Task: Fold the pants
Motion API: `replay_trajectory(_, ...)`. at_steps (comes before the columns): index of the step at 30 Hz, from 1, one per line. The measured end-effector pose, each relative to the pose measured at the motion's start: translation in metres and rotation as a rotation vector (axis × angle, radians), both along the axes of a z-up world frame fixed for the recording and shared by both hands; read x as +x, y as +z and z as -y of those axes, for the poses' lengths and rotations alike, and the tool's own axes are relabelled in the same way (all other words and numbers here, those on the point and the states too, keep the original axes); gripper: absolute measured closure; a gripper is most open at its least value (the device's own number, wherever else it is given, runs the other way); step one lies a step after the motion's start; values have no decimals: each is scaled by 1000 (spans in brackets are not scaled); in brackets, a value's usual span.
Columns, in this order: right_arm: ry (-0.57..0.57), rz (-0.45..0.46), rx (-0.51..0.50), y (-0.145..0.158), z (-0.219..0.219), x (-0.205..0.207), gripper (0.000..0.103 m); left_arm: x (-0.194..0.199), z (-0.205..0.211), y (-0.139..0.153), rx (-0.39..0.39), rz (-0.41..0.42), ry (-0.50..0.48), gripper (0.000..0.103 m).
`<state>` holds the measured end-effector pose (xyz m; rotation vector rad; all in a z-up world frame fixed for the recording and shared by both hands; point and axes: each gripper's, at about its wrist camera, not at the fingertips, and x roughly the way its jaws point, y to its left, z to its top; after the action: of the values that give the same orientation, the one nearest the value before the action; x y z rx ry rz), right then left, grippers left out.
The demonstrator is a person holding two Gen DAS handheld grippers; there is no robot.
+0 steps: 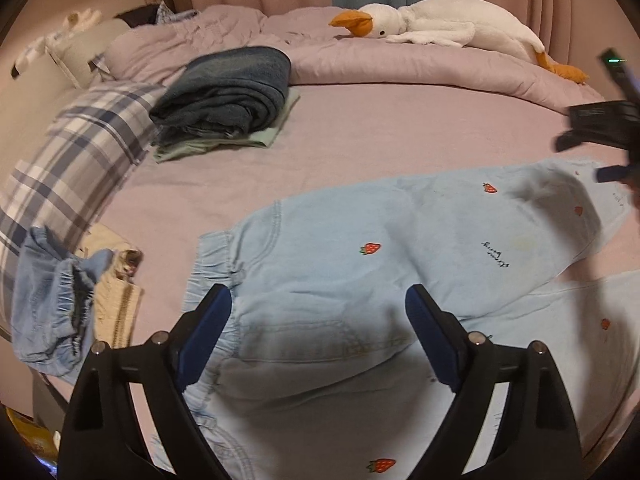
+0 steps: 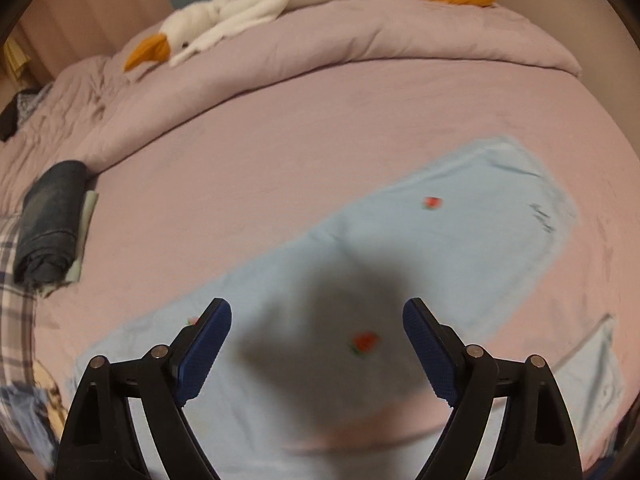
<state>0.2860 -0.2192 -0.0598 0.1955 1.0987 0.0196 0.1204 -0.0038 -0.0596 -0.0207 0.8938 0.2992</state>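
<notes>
Light blue pants (image 1: 360, 272) with small strawberry prints lie spread flat on the pink bed sheet (image 1: 360, 132), waistband to the left. My left gripper (image 1: 318, 312) is open and empty, hovering just above the waist area. My right gripper (image 2: 316, 320) is open and empty above one pant leg (image 2: 420, 240), casting a dark shadow on it. The right gripper also shows at the far right edge of the left wrist view (image 1: 600, 148), over the leg end.
A stack of folded dark clothes (image 1: 228, 92) sits at the back left of the bed. A plaid pillow (image 1: 68, 168) and a heap of other clothes (image 1: 60, 300) lie at the left. A white goose plush (image 1: 440, 24) rests on the rolled duvet (image 1: 400, 64) at the back.
</notes>
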Motion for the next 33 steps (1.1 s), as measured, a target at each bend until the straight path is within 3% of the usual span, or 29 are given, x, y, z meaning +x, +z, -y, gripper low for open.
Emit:
replay_trajectory(8, -178, -95, -136, -51, 2, 38, 16, 8, -10, -7, -117, -25, -2, 14)
replay_trajectory(13, -199, -63, -116, -63, 18, 33, 22, 10, -24, -13, -212, -31, 32, 14)
replay_trajectory(15, -184, -39, -141, -58, 18, 34, 52, 11, -29, -14, -254, -30, 48, 15)
replay_trajectory(16, -173, -35, -146, -57, 18, 35, 60, 12, -33, -15, -288, -31, 54, 15)
replay_trajectory(18, -160, -30, -175, -58, 19, 36, 89, 13, -36, -15, -327, -30, 59, 15)
replay_trajectory(20, -156, -7, -174, -53, 21, 30, 98, 14, -39, -13, -349, -22, 71, 15)
replay_trajectory(24, -148, 125, -89, -16, 36, 1, 100, 14, -46, -9, -401, -12, 82, 16)
replay_trajectory(27, -140, 227, 28, 11, 46, -40, 100, 11, -51, -6, -483, 4, 93, 16)
replay_trajectory(31, -118, 321, 111, 21, 53, -88, 100, 7, -54, 0, -576, 26, 98, 16)
replay_trajectory(33, -114, 344, 141, 16, 53, -115, 100, 9, -52, 2, -578, 33, 103, 16)
